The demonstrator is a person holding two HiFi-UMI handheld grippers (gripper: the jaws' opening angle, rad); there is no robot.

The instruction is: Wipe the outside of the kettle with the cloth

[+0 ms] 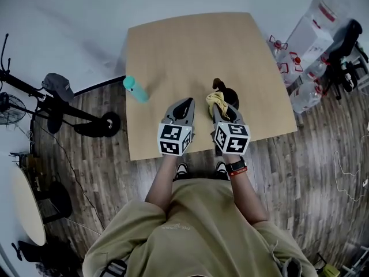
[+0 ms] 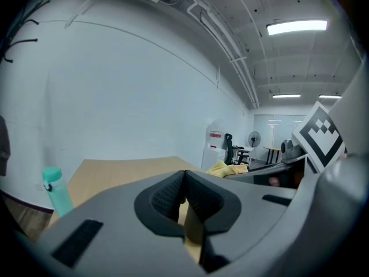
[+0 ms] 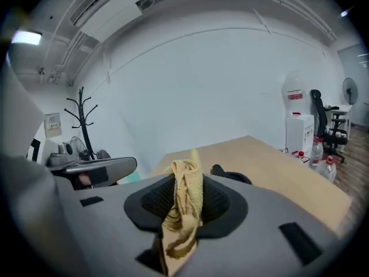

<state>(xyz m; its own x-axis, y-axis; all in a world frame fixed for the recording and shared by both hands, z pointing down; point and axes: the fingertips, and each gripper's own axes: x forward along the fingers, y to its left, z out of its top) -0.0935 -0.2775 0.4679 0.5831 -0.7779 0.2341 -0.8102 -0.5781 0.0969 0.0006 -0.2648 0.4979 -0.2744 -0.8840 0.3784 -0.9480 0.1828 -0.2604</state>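
A small dark kettle (image 1: 228, 93) stands on the wooden table (image 1: 190, 45) near its front edge; in the right gripper view only its dark top (image 3: 230, 176) shows over the jaws. My right gripper (image 1: 217, 105) is shut on a bunched yellow cloth (image 1: 216, 100), which hangs between the pads (image 3: 185, 198) just in front of the kettle. My left gripper (image 1: 185, 104) hovers beside it to the left, shut with nothing between its pads (image 2: 184, 192). From the left gripper view the cloth (image 2: 222, 168) peeks out at the right.
A teal bottle (image 1: 136, 89) stands by the table's left edge, also in the left gripper view (image 2: 56, 190). Water jugs (image 1: 304, 91) and a dispenser (image 1: 316, 25) crowd the floor at the right. A black stand (image 1: 57, 105) lies on the left floor.
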